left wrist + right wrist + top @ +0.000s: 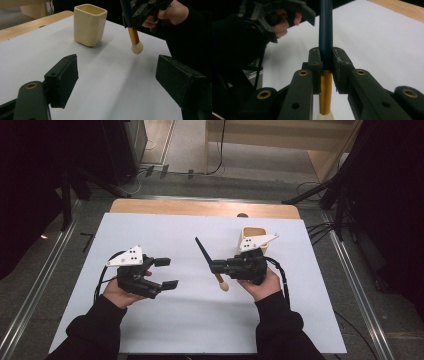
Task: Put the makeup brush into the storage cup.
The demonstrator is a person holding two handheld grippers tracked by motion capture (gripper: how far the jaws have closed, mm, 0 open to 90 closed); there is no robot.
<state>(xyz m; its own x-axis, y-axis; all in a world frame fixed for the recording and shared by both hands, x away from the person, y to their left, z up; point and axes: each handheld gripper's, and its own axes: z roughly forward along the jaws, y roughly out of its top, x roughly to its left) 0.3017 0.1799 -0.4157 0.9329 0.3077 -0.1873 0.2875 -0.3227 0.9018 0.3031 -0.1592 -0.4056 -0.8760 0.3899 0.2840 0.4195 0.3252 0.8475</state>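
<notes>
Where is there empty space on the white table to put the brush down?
The white sheet is bare at its far left, and along the near edge between the sleeves. It is crowded on the right, where the right gripper holds the brush beside the cream cup.

Brush [133, 35] dark blue handle, gold ferrule, cream tip, cup [89, 24] cream, sheet [200, 315] white, grippers black, table edge [200, 208] tan wood.

High view: above near edge, facing forward-down over whole table [165, 227]. Left gripper view: low, close, facing cup [90, 24]. Right gripper view: very close on brush [325, 30]. All share brush, white sheet [320, 285]
</notes>
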